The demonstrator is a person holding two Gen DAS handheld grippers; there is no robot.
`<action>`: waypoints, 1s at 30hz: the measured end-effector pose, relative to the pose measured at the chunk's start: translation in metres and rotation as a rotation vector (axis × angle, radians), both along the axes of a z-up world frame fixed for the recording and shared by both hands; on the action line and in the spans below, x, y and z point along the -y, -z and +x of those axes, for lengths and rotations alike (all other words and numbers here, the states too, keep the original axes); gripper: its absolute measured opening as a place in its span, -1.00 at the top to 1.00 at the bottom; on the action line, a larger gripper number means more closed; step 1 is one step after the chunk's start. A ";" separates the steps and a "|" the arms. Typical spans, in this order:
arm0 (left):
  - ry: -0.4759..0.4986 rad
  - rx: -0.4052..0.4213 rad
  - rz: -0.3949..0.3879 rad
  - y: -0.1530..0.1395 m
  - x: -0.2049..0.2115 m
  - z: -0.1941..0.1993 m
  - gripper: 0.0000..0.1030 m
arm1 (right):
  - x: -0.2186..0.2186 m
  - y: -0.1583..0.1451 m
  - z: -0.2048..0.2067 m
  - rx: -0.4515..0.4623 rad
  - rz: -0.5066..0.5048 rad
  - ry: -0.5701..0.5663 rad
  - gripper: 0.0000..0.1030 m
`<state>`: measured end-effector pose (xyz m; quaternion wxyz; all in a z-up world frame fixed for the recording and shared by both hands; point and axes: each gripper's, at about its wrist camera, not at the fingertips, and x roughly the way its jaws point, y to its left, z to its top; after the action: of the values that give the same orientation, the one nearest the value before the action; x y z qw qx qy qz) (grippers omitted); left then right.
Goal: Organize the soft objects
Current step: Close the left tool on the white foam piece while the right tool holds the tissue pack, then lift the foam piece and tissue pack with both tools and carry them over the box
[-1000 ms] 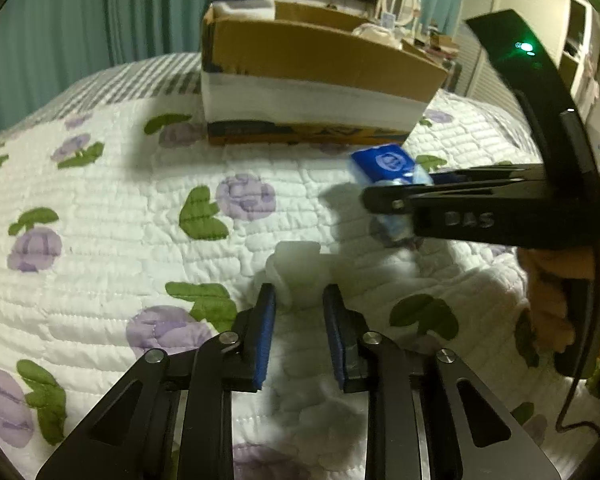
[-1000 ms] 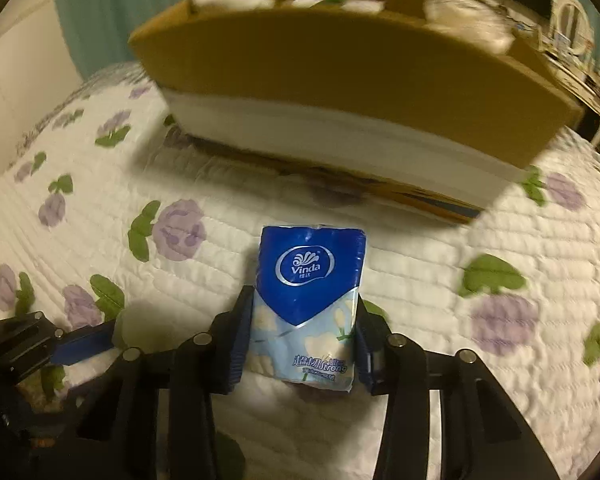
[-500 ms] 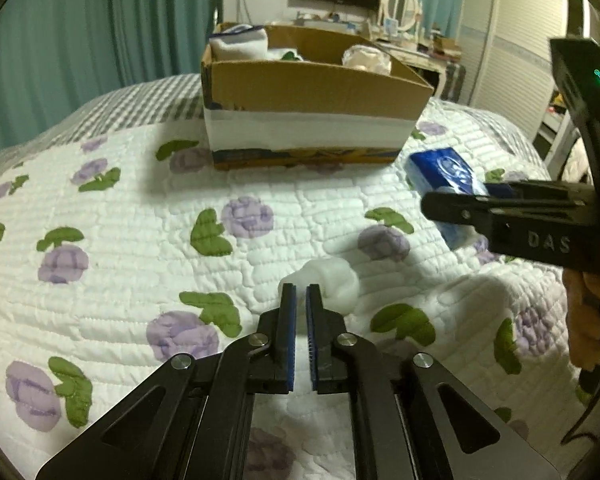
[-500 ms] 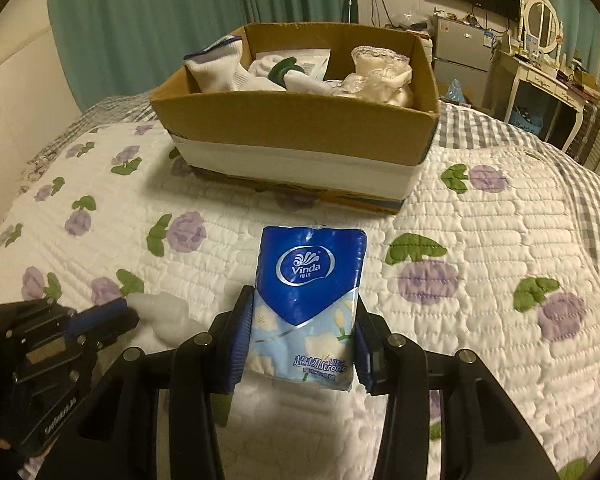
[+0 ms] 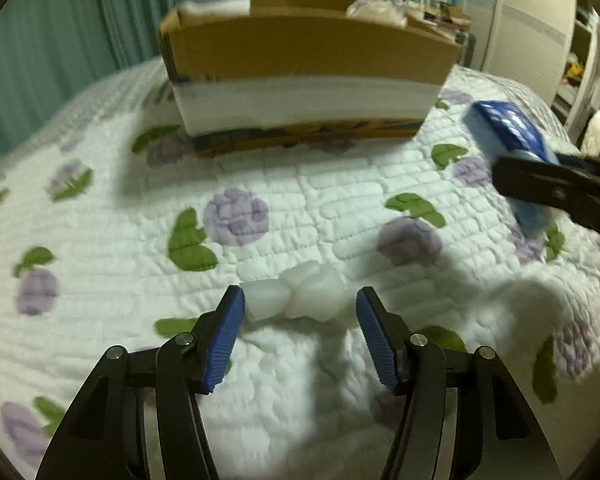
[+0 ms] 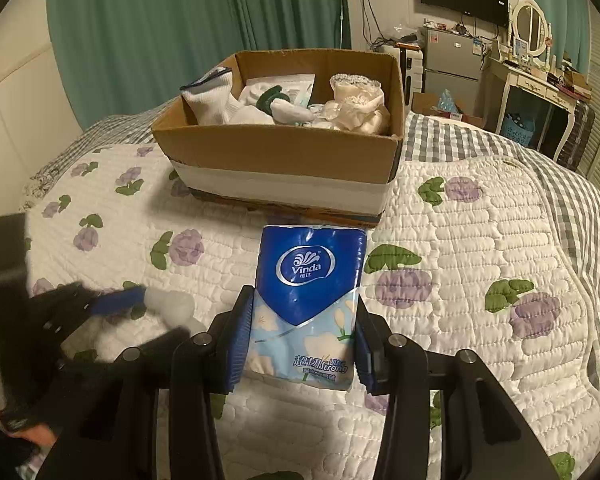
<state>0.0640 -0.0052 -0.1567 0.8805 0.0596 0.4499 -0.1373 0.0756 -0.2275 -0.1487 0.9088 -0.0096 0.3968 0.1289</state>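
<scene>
A small white soft lump (image 5: 300,294) lies on the floral quilt, just in front of and between the fingers of my left gripper (image 5: 300,308), which is open and low over the bed. The lump also shows in the right wrist view (image 6: 172,306). My right gripper (image 6: 304,320) is shut on a blue Vinda tissue pack (image 6: 306,296) and holds it above the quilt, to the right of the left gripper; the pack shows in the left wrist view (image 5: 508,128). A cardboard box (image 6: 284,160) with socks and soft items stands further back.
The white quilt (image 6: 480,248) with purple flowers covers the bed. A checked blanket (image 6: 572,184) lies at the far right. Green curtains (image 6: 160,20), a desk with a mirror (image 6: 536,76) and a wall television stand behind the bed.
My left gripper was shut half a second ago and has opened wide around the white lump. My right gripper has lifted the tissue pack and drawn back from the box.
</scene>
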 end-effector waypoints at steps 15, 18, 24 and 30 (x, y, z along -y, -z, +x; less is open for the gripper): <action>-0.041 -0.001 -0.130 -0.001 -0.006 0.011 0.39 | -0.005 0.001 0.000 0.002 -0.004 -0.014 0.15; -0.048 0.006 -0.144 -0.005 -0.014 0.007 0.42 | -0.004 -0.003 -0.003 0.009 0.000 -0.010 0.15; -0.045 0.052 -0.148 -0.018 -0.024 -0.014 0.44 | -0.006 -0.017 -0.013 0.037 0.006 -0.012 0.15; -0.051 0.115 -0.170 -0.046 -0.034 -0.030 0.44 | -0.009 -0.039 -0.030 0.085 0.004 -0.013 0.15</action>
<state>0.0337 0.0287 -0.1105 0.9098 -0.0191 0.3867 -0.1491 0.0458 -0.2188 -0.1099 0.9240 -0.0161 0.3575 0.1349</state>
